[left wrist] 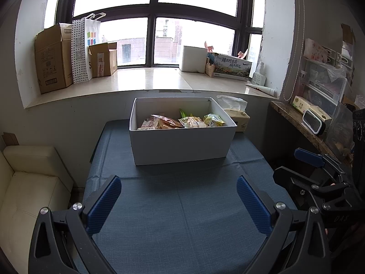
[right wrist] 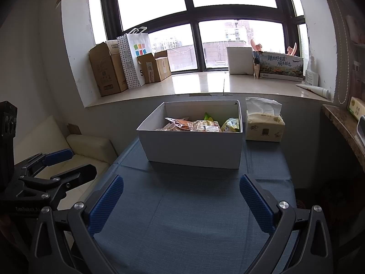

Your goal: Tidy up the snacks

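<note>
A white box (left wrist: 180,145) stands at the far end of the blue-clothed table (left wrist: 178,217) and holds several snack packets (left wrist: 182,121). It also shows in the right wrist view (right wrist: 194,147), with the packets (right wrist: 200,125) inside. My left gripper (left wrist: 179,202) is open and empty, held above the table's near part, short of the box. My right gripper (right wrist: 181,202) is open and empty, also short of the box. The right gripper shows at the right edge of the left wrist view (left wrist: 319,173); the left gripper shows at the left edge of the right wrist view (right wrist: 45,173).
A tissue pack (right wrist: 264,125) stands right of the box. A cream sofa (left wrist: 27,182) is left of the table. A stone shelf (left wrist: 303,123) with small items is on the right. Cardboard boxes (left wrist: 54,59) and bags line the window sill behind.
</note>
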Demonstrator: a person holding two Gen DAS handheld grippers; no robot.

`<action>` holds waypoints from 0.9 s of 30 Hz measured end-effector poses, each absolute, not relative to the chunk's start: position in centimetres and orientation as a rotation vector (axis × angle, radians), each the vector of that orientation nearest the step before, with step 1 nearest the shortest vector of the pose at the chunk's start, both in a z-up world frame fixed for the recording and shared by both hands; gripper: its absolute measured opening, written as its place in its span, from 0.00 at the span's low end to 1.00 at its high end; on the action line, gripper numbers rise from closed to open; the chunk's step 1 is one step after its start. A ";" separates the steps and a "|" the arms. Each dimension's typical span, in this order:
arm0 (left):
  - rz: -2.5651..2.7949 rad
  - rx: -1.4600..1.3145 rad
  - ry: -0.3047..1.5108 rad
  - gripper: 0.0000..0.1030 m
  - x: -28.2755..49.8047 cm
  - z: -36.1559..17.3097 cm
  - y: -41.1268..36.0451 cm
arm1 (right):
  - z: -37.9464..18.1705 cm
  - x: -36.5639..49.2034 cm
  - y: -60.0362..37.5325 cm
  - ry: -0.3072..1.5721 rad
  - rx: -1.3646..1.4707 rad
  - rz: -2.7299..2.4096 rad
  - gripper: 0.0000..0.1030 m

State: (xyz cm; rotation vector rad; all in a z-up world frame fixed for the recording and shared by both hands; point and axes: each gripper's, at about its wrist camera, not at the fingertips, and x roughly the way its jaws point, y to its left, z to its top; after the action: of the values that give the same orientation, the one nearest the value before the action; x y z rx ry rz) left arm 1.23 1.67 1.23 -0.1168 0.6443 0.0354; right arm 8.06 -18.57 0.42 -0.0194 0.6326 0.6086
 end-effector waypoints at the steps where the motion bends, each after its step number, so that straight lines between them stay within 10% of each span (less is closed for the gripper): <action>1: 0.036 -0.116 0.644 1.00 1.2 1.2 1.7 | 0.4 8.1 -18.6 0.633 -0.019 0.610 1.00; 27: 0.038 -0.121 0.648 1.00 1.2 1.2 1.9 | 0.4 8.1 -18.6 0.634 -0.023 0.612 1.00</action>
State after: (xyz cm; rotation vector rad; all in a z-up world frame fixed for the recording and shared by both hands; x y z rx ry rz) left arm 1.21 1.87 1.17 -0.1212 0.6484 0.0381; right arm 8.13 -18.64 0.39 -0.0228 0.6335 0.6122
